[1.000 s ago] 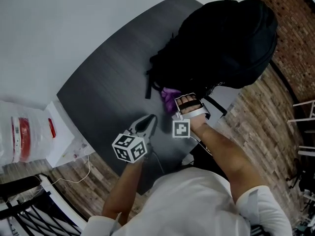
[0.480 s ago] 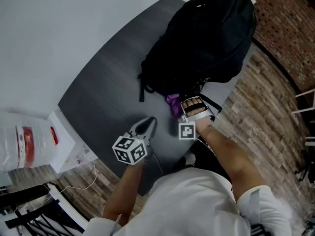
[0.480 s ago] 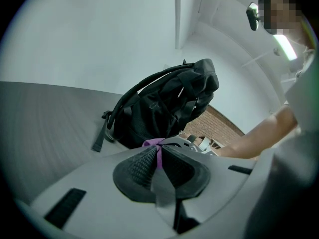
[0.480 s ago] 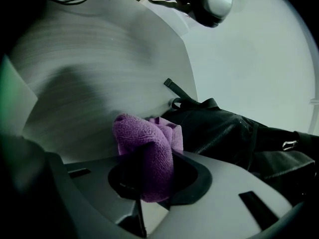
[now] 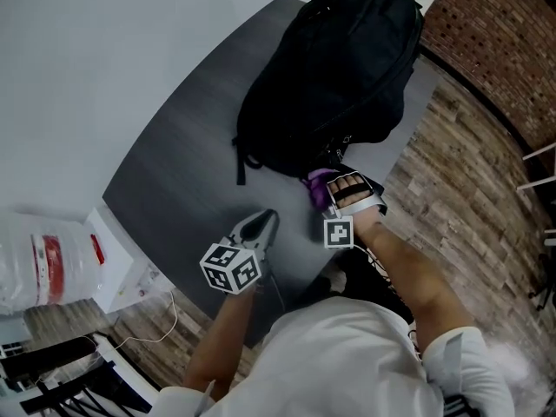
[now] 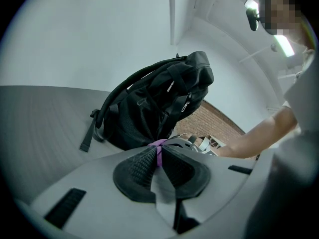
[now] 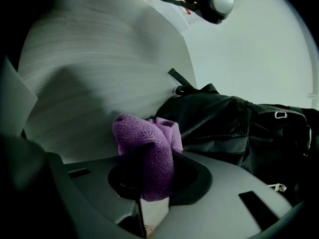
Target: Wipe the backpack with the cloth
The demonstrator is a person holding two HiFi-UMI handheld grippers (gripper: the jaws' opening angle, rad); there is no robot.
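The right gripper [image 5: 330,191] has its fingers clamped on the purple cloth [image 7: 147,144], just beside the near edge of the black backpack [image 5: 330,68] lying on the dark desk [image 5: 182,172]. The left gripper [image 5: 261,224] hovers nearby (fingers closed together, holding nothing).

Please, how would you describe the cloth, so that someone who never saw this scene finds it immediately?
Start at the dark grey table, where a big black backpack lies. At the backpack's end nearest the person, the right gripper is shut on a small bunched cloth. It is the only purple thing there; everything around it is black or grey.
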